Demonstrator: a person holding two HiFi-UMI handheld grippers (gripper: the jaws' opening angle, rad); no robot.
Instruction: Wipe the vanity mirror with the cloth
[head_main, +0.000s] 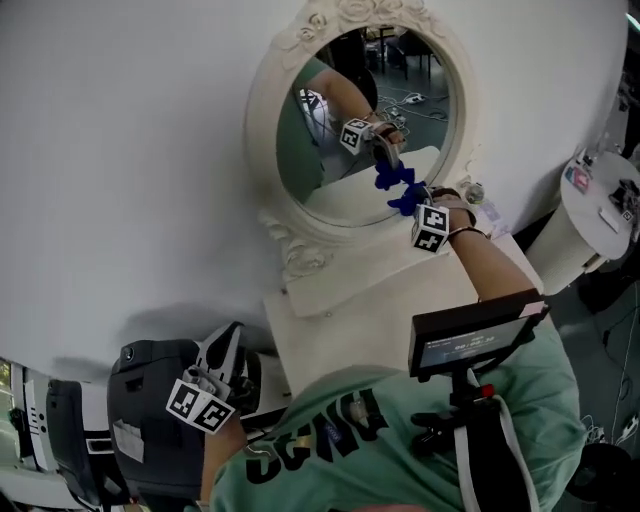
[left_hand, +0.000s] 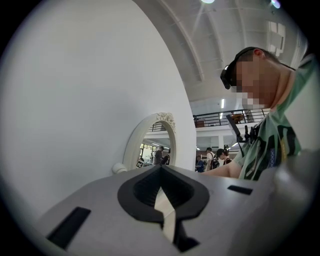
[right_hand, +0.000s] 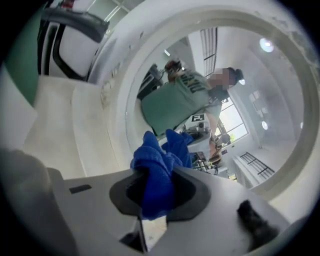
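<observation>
An oval vanity mirror (head_main: 345, 125) in an ornate cream frame leans against the white wall. My right gripper (head_main: 408, 200) is shut on a bunched blue cloth (head_main: 400, 188), which touches the lower right of the glass; its reflection shows just above. In the right gripper view the blue cloth (right_hand: 159, 167) bulges out between the jaws, right in front of the mirror glass (right_hand: 235, 95). My left gripper (head_main: 222, 348) hangs low at the left, away from the mirror, shut with nothing in it. From the left gripper view the mirror (left_hand: 150, 145) stands some way ahead of the left gripper (left_hand: 161, 169).
The mirror rests on a narrow white tabletop (head_main: 345, 315). A dark grey machine (head_main: 145, 400) stands at the lower left under my left gripper. A white round stand (head_main: 600, 215) is at the right edge. A small screen (head_main: 475, 335) is mounted at the person's chest.
</observation>
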